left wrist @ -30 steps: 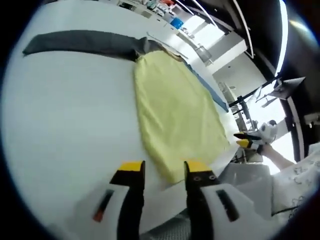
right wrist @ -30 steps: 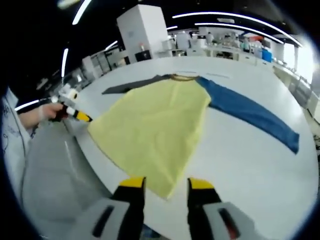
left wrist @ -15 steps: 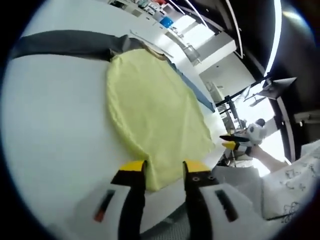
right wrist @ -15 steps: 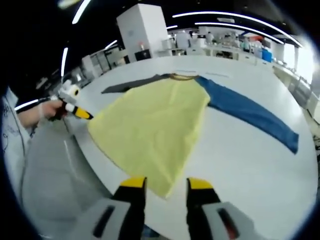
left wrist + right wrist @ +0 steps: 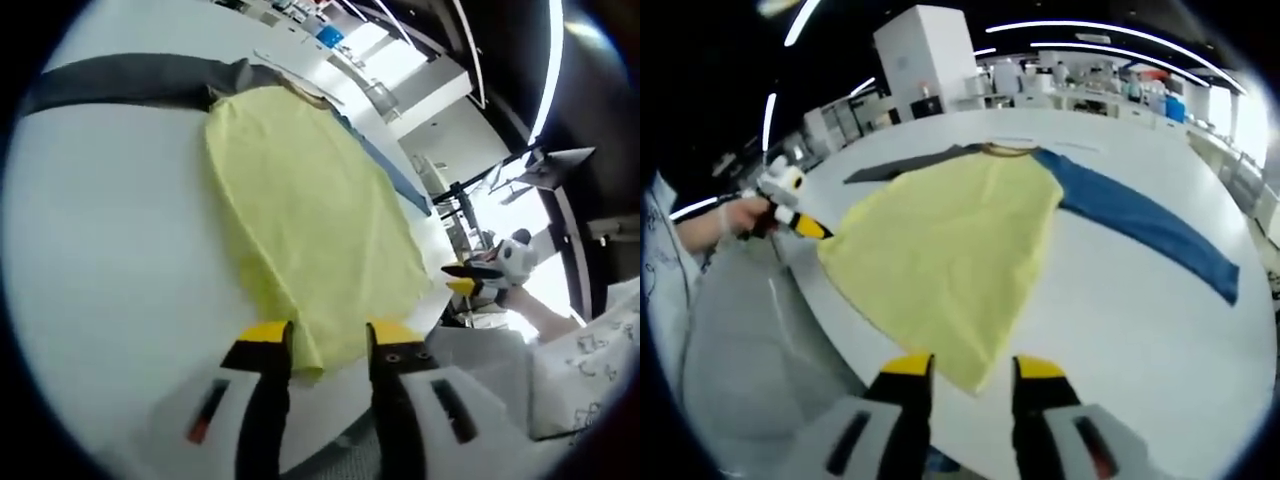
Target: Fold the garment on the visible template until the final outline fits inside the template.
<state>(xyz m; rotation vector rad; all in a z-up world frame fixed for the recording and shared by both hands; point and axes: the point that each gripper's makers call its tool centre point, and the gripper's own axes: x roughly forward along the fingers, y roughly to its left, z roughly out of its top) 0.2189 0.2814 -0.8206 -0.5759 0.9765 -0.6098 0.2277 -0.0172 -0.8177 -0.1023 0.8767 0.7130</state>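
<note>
The yellow shirt [image 5: 310,220] lies flat on the white desk [image 5: 110,250]. Its near hem corner sits at 12 o'clock between the left claw [image 5: 318,345] tips; the right claw [image 5: 965,375] likewise. Both claws gape, holding nothing.

Yellow-tipped black jaws on pale grey gripper bodies; white patterned sleeve [image 5: 590,345] on the person's arm.

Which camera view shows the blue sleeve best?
The right gripper view: the blue sleeve lies there in full length on the white table. In the left gripper view it is just a thin strip behind the yellow body.
</note>
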